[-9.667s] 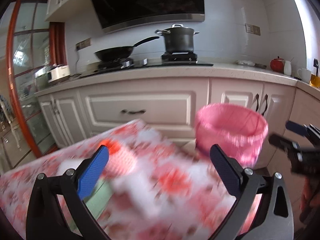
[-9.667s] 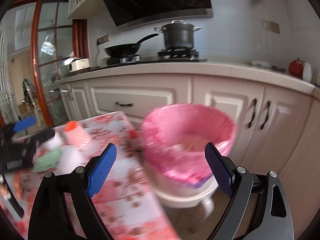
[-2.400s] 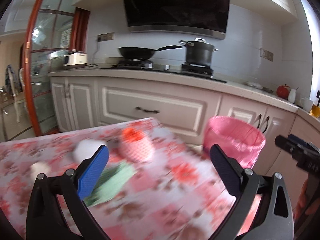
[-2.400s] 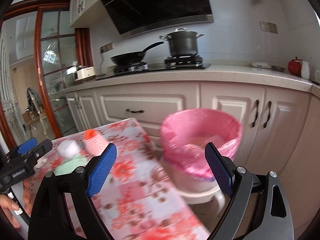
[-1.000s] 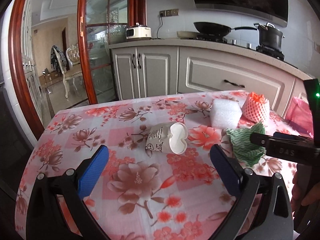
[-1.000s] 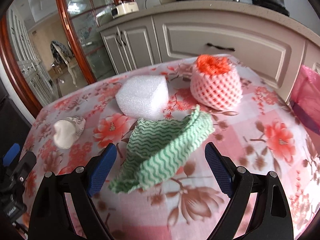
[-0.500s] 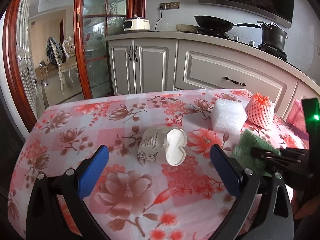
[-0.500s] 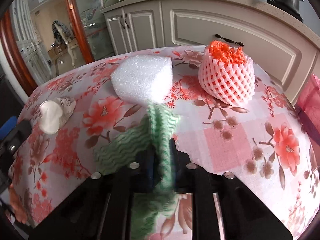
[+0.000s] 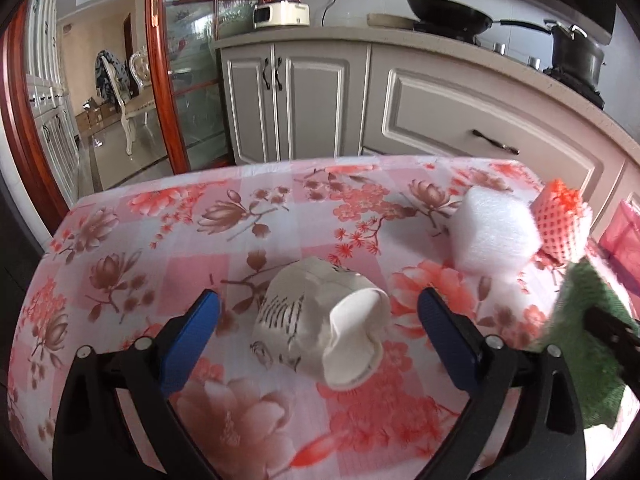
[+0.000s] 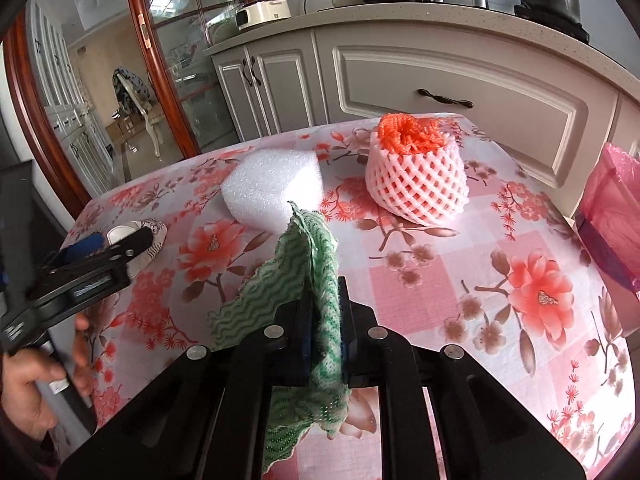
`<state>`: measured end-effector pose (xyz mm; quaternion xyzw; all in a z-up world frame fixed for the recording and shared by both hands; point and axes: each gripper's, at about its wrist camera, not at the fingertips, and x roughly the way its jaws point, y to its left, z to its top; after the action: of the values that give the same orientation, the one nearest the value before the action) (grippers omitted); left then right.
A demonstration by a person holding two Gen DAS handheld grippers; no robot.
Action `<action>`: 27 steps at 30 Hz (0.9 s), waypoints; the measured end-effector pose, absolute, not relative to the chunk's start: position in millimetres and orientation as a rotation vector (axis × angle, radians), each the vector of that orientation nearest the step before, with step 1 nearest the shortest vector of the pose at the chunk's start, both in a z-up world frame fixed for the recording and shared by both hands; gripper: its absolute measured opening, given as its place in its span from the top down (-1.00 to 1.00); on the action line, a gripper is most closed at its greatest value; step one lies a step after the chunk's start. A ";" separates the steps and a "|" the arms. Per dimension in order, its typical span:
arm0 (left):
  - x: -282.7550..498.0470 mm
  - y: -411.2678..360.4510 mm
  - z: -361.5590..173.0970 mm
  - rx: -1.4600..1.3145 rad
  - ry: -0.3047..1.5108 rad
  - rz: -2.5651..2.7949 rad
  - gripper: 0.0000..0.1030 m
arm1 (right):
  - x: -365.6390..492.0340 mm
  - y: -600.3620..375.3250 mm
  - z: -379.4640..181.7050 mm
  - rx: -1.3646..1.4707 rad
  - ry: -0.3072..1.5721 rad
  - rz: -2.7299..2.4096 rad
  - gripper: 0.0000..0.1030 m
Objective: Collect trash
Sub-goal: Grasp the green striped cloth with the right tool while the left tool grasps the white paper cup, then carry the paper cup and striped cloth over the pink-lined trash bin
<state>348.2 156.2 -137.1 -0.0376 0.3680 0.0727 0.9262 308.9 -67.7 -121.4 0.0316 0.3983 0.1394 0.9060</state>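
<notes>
A crushed white paper cup (image 9: 324,332) lies on its side on the floral tablecloth (image 9: 152,248). My left gripper (image 9: 318,320) straddles it, jaws closing, pads clear of the cup on both sides. My right gripper (image 10: 324,320) is shut on a green wavy-patterned cloth (image 10: 316,264), which hangs lifted above the table. From the left wrist view the cloth (image 9: 580,304) shows at the far right. A white foam block (image 10: 272,188) and a pink foam fruit net (image 10: 416,176) with an orange top rest farther back. The right wrist view shows the left gripper (image 10: 116,246) at the cup (image 10: 154,234).
A bin with a pink bag (image 10: 612,208) stands off the table's right edge. Grey kitchen cabinets (image 9: 460,120) run behind the table, with a wok and a pot on the counter. A glass door with a red wooden frame (image 9: 160,80) is at the left. A hand (image 10: 24,392) holds the left gripper.
The right gripper shut on the green cloth and raised it off the table. The left gripper moved forward and down until the crushed cup sits between its fingers.
</notes>
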 end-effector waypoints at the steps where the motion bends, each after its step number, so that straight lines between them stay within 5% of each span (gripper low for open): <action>1: 351.6 157.2 -139.9 -0.081 0.774 0.146 -0.70 | 308.6 -68.5 -121.1 0.068 0.822 0.288 0.76; 4: 354.7 158.7 -143.4 -0.095 0.798 0.127 -0.33 | 305.9 -71.7 -120.9 0.072 0.819 0.289 0.76; 27: 201.4 83.7 -80.9 -0.060 0.504 0.002 -0.32 | 217.7 -96.1 -81.0 0.074 0.709 0.305 0.76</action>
<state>201.4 83.7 -80.9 -0.0295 0.2493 0.0008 0.9680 217.7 -96.1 -81.0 0.0362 0.3458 0.1486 0.9258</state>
